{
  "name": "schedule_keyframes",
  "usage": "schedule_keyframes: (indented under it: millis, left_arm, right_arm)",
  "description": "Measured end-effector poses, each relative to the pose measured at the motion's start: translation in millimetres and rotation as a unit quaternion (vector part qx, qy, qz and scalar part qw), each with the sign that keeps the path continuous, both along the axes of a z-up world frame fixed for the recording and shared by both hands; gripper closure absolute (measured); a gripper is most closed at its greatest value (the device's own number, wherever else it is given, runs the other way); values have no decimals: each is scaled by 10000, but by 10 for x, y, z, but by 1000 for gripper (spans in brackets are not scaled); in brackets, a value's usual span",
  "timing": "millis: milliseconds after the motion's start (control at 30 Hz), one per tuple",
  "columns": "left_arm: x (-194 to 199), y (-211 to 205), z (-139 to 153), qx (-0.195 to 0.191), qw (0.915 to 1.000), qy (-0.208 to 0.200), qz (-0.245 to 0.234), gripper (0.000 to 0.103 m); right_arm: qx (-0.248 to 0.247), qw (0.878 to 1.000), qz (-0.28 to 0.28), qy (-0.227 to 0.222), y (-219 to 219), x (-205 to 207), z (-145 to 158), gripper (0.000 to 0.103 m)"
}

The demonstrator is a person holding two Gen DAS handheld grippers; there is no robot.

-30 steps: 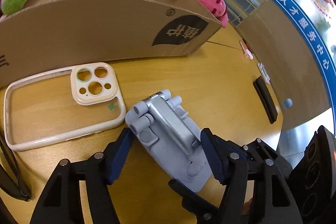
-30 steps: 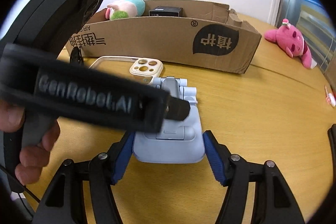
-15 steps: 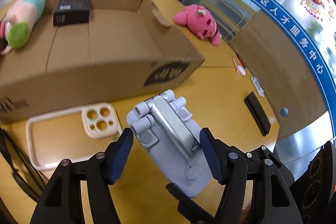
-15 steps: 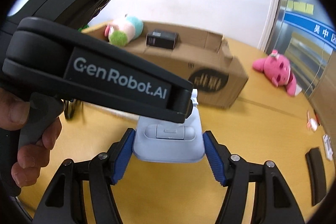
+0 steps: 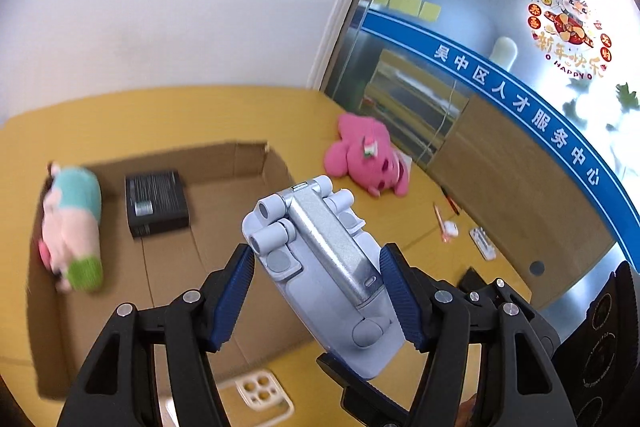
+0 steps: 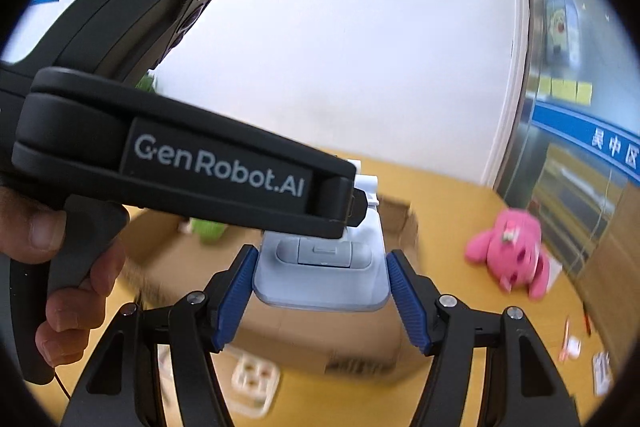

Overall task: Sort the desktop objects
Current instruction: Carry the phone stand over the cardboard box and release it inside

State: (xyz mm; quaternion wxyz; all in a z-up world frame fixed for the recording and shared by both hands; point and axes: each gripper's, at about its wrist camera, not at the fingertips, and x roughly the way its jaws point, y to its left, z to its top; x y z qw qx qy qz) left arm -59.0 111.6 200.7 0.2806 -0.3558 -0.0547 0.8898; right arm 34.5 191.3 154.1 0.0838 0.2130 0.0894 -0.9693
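Hovering above the cardboard box (image 5: 224, 163), the grey phone stand (image 5: 324, 267) is pinched by both the left gripper (image 5: 316, 291) and right gripper (image 6: 320, 291), clear of the table (image 5: 160, 107).

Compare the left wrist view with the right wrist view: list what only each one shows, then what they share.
Only the left wrist view: the black box inside the cardboard box, the whole pastel plush beside it, and the left gripper shut on the phone stand.

Only the right wrist view: the hand holding the left gripper's handle, and the right gripper on the stand's base.

Both: the stand, cardboard box, pink plush, phone case and wooden table.
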Motion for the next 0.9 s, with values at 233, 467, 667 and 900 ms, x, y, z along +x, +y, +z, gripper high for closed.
schedule_keyframes:
  millis: [233,467,667,900]
  left_arm:
    - [-809,40,304,-172,9997,172,-8,34]
    - [-1718,73,112,-43,9997,-199,-95,34]
    - [-2417,102,-419,-89,9974,-700,-117,35]
    - [-2854,262,-1182,202,9863,-1552,-530,62]
  right_arm:
    - [-423,9990,64,-93,139,-757,344,38]
    - [-612,9967,29,-537,246,-1591,266,38]
    - [-719,9907,-27,-1159,311,-2270,-89,38]
    - [-1019,9757,-83,-1938,370,-2756,-713,39]
